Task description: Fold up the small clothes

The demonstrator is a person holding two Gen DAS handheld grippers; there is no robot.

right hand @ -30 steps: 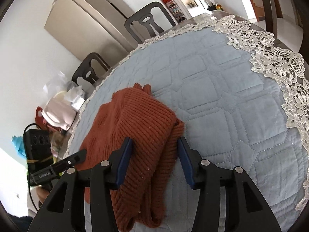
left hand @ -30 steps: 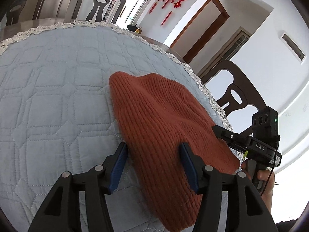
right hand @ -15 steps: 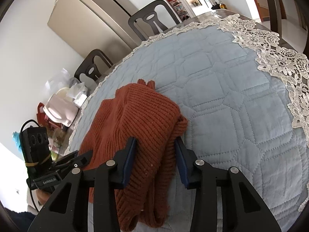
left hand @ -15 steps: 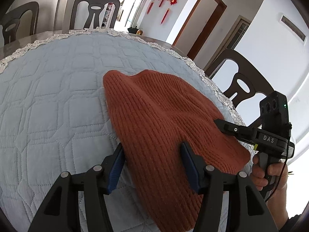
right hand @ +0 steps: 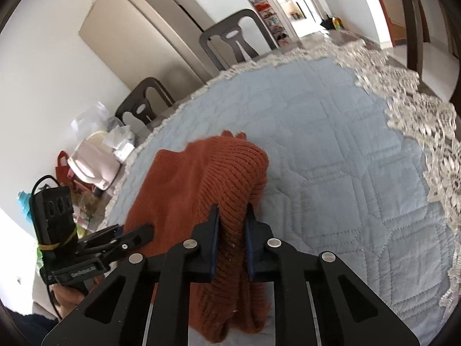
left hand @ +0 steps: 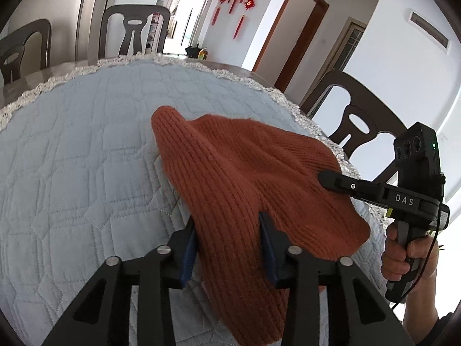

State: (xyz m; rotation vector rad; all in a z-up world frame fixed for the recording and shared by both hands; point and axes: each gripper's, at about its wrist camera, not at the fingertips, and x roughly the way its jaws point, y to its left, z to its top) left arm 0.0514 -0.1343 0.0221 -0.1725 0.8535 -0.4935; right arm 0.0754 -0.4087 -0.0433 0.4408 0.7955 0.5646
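Observation:
A rust-orange ribbed knit garment (left hand: 239, 167) lies on the pale blue quilted table cover (left hand: 86, 150). My left gripper (left hand: 227, 222) has the garment's near edge between its blue pads. Its jaws are closing, and the knit bunches into a ridge between them. My right gripper (right hand: 232, 210) grips the opposite end of the garment (right hand: 219, 173). Its jaws are closing too and pinch a thick folded bundle of knit that humps up ahead of the fingers. Each gripper also shows in the other's view: the right gripper (left hand: 331, 180) is held by a hand, and the left gripper (right hand: 144, 232) sits low at the left.
White lace trim (right hand: 417, 109) borders the round table. Dark chairs stand around it, one chair (left hand: 354, 115) to the right and another chair (left hand: 132, 31) at the far side. Bags and boxes (right hand: 95, 164) are piled beyond the table's left side.
Both grippers' jaws have narrowed onto the garment. The right one went from straddling the fold to pinching it tightly. The knit has bunched and risen between the fingers.

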